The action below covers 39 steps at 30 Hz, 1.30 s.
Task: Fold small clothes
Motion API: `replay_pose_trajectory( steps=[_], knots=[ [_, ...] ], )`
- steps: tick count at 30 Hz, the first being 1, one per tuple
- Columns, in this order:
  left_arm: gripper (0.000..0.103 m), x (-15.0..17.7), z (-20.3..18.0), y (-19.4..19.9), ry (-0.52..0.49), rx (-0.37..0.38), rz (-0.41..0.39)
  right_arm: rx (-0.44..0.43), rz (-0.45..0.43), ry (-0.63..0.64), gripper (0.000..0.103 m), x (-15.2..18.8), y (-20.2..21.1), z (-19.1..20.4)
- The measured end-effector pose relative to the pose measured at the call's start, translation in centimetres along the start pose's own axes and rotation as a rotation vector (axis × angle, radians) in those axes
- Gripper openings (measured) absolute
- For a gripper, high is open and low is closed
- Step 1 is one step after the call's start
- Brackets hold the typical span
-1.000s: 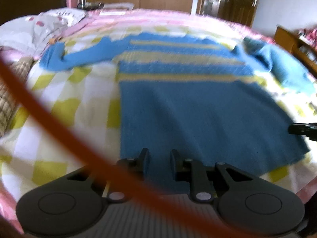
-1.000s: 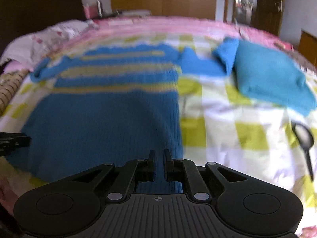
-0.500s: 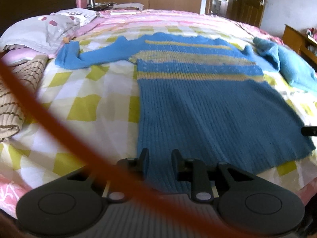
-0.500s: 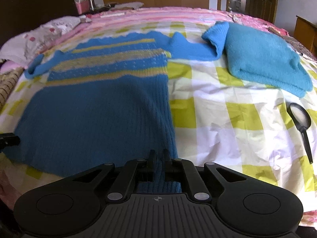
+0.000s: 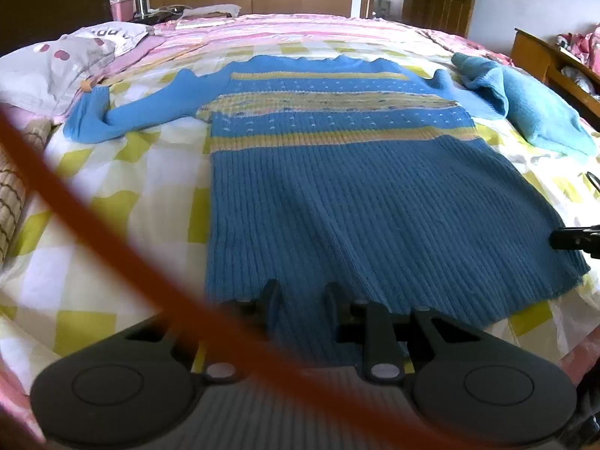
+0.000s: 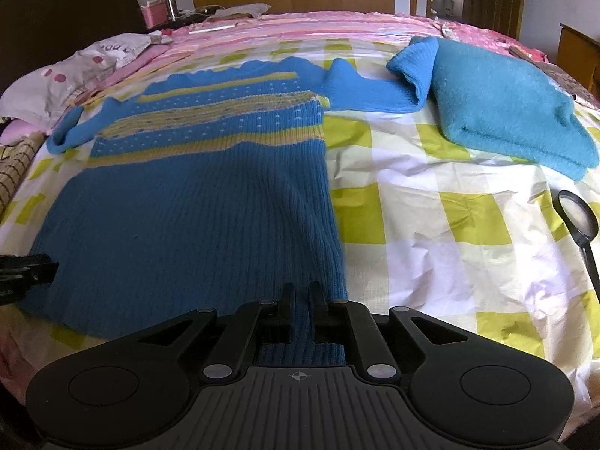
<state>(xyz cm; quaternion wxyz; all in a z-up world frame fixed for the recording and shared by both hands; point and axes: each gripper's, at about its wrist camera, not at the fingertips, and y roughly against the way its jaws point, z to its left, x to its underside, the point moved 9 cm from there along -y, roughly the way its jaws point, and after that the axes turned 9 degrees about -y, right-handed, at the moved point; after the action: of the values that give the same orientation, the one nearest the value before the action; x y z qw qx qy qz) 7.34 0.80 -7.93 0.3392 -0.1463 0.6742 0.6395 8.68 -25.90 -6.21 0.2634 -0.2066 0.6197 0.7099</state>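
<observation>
A blue knit sweater with yellow stripes [image 5: 337, 195] lies flat on the bed, sleeves spread, hem toward me; it also shows in the right wrist view [image 6: 195, 202]. My left gripper [image 5: 300, 292] sits at the hem's left part with sweater fabric between its fingers, which stand somewhat apart. My right gripper [image 6: 300, 292] is shut on the hem at the sweater's right corner. The right gripper's tip shows at the edge of the left wrist view [image 5: 573, 238]. The left gripper's tip shows in the right wrist view [image 6: 30, 266].
A folded light blue garment [image 6: 502, 101] lies at the right on the checked bedsheet [image 6: 431, 225]. A magnifying glass [image 6: 579, 221] lies near the right edge. Pillows [image 5: 56, 67] sit at the left. An orange cable [image 5: 93, 232] crosses the left view.
The sweater has been drawn toward me and lies flatter and straighter. Both grippers stay at the hem; the view is steadier and sharper than before.
</observation>
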Motion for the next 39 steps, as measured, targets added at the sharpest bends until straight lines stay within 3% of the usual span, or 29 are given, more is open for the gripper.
replay_pose_trajectory(
  steps=[11, 21, 25, 30, 35, 39],
  knots=[
    [0.033, -0.6, -0.1, -0.4, -0.009, -0.015, 0.053, 0.013, 0.012, 0.009, 0.011, -0.4, -0.6, 0.4],
    [0.034, -5.0, -3.1, 3.0, -0.093, -0.061, 0.000, -0.125, -0.111, -0.071, 0.013, -2.2, 2.6, 0.7],
    [0.034, -5.4, -4.5, 1.9, -0.082, -0.033, 0.002, -0.151, -0.138, -0.089, 0.013, -2.0, 3.0, 0.2],
    [0.034, -2.9, -5.6, -1.6, -0.073, 0.027, 0.137, -0.125, -0.094, -0.081, 0.013, -1.4, 1.7, -0.2],
    [0.035, -3.5, -5.8, -1.3, -0.035, 0.075, 0.117, -0.099, -0.081, -0.091, 0.013, -2.7, 1.0, -1.0],
    [0.036, -6.6, -6.6, -1.1, -0.071, 0.113, 0.035, -0.087, -0.113, -0.109, 0.013, -4.6, 1.0, -1.3]
  ],
)
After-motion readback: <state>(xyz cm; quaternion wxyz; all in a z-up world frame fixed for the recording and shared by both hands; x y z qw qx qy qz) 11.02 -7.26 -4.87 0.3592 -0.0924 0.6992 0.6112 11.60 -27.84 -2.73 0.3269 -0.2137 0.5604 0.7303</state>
